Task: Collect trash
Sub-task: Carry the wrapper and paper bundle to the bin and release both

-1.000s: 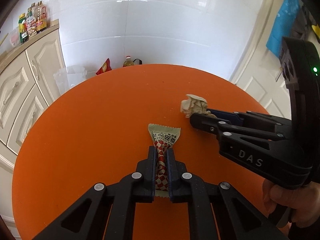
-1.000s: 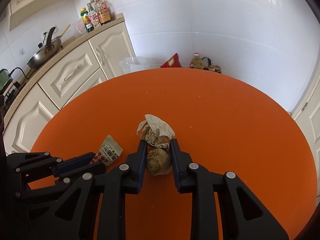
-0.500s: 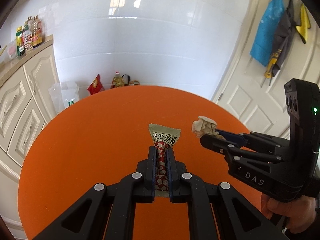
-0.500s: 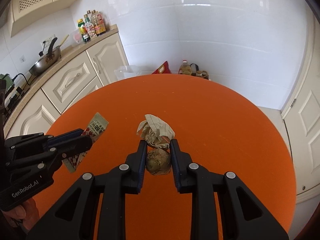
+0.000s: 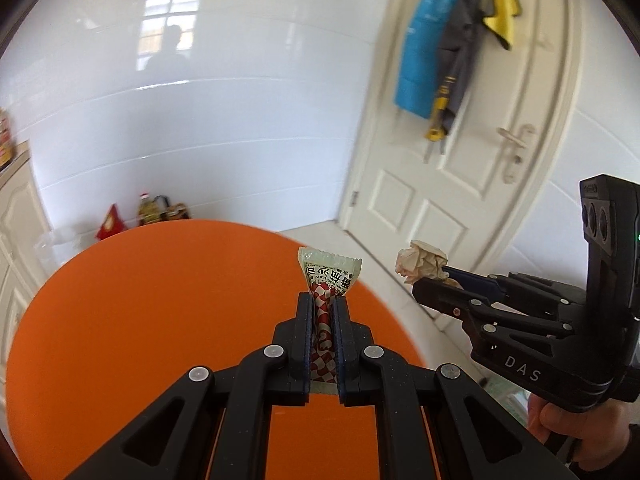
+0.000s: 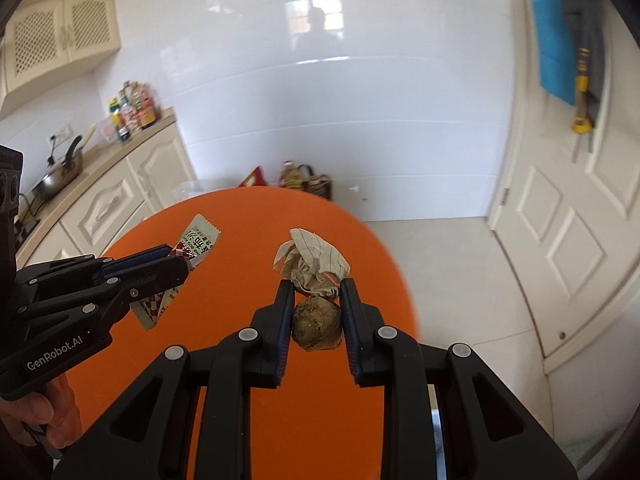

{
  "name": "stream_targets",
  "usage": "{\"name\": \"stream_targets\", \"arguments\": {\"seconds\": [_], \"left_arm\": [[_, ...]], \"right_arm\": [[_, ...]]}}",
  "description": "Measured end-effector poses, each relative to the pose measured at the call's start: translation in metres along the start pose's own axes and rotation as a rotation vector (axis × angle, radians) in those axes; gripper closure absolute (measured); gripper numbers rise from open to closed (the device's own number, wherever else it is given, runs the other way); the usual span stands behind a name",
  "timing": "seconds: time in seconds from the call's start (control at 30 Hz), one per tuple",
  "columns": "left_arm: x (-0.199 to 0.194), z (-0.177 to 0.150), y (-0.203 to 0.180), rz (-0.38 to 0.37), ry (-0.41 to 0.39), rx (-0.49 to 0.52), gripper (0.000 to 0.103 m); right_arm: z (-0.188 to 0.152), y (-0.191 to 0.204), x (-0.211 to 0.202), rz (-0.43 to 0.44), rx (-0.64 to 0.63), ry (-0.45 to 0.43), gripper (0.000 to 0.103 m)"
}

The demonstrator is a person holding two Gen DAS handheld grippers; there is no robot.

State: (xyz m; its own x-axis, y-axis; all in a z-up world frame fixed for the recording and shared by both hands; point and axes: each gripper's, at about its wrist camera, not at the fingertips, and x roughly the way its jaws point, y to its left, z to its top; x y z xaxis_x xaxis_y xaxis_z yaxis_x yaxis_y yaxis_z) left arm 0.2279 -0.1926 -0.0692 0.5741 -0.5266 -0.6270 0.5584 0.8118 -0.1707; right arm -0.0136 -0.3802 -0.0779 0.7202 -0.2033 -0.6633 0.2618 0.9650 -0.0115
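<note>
**Both pieces lifted clear of the counter**

We saw the left claw clamped tight on a snack wrapper, red-white checked at the pinch, pale green end sticking out ahead. The right claw was closed on a crumpled paper wad with a brown lump between its pads. A second earlier both pieces sat low over the orange counter; now both hung in the air, carried up and toward the door side, the counter edge falling behind and floor tile showing under the right load. We judged pickup done, with only the drop-off left; no bin showed in either view.

Writing: the wrapper carried dark printed characters, too warped for us to read. "DAS" showed on the right claw body, "GenRobot.AI" on the left. Labels on the bottles by the wall were too small to read.
</note>
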Motion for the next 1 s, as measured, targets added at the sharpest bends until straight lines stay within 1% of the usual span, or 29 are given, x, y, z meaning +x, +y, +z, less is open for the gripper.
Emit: {"name": "stream_targets", "arguments": {"seconds": [0.13,0.2,0.23,0.27,0.3,0.37,0.43,0.5,0.57,0.63,0.67,0.73,0.77,0.87,0.9,0.93,0.97,1.0], "left_arm": [[0.014,-0.001,-0.04,-0.089,0.021,0.076,0.098],[0.022,0.001,-0.058,-0.126,0.034,0.114,0.098],[0.024,-0.003,-0.072,-0.151,0.044,0.136,0.098],[0.031,-0.001,-0.075,-0.17,0.056,0.149,0.098],[0.041,0.002,-0.078,-0.188,0.07,0.16,0.098],[0.056,-0.005,-0.095,-0.227,0.109,0.185,0.098],[0.069,-0.017,-0.113,-0.257,0.158,0.207,0.098],[0.084,-0.027,-0.122,-0.275,0.202,0.223,0.098],[0.103,-0.035,-0.129,-0.276,0.249,0.245,0.098],[0.124,-0.048,-0.132,-0.273,0.312,0.259,0.098],[0.136,-0.046,-0.135,-0.271,0.341,0.263,0.098],[0.157,-0.059,-0.136,-0.261,0.405,0.271,0.098],[0.169,-0.06,-0.145,-0.253,0.429,0.276,0.098],[0.194,-0.07,-0.145,-0.231,0.493,0.28,0.097],[0.202,-0.071,-0.146,-0.224,0.512,0.281,0.097],[0.209,-0.076,-0.143,-0.212,0.535,0.283,0.093],[0.215,-0.077,-0.142,-0.204,0.549,0.283,0.093],[0.223,-0.077,-0.141,-0.195,0.567,0.281,0.093]], "right_arm": [[-0.024,-0.048,-0.042,-0.082,0.068,-0.018,0.08],[-0.039,-0.072,-0.059,-0.124,0.106,-0.018,0.08],[-0.043,-0.081,-0.064,-0.137,0.122,-0.017,0.08],[-0.052,-0.096,-0.072,-0.155,0.152,-0.015,0.08],[-0.058,-0.105,-0.076,-0.166,0.172,-0.013,0.08],[-0.074,-0.124,-0.084,-0.188,0.213,-0.006,0.08],[-0.09,-0.145,-0.088,-0.207,0.257,0.008,0.08],[-0.106,-0.165,-0.087,-0.221,0.296,0.03,0.08],[-0.125,-0.183,-0.083,-0.223,0.342,0.056,0.08],[-0.144,-0.203,-0.073,-0.207,0.398,0.085,0.08],[-0.151,-0.209,-0.069,-0.202,0.418,0.098,0.08],[-0.169,-0.225,-0.053,-0.189,0.464,0.136,0.08],[-0.18,-0.235,-0.042,-0.173,0.496,0.159,0.08],[-0.203,-0.254,-0.013,-0.135,0.581,0.209,0.08],[-0.211,-0.258,-0.003,-0.127,0.6,0.229,0.077],[-0.218,-0.262,0.005,-0.12,0.614,0.249,0.077],[-0.224,-0.269,0.011,-0.113,0.629,0.259,0.076],[-0.231,-0.272,0.017,-0.103,0.654,0.27,0.072]]}}
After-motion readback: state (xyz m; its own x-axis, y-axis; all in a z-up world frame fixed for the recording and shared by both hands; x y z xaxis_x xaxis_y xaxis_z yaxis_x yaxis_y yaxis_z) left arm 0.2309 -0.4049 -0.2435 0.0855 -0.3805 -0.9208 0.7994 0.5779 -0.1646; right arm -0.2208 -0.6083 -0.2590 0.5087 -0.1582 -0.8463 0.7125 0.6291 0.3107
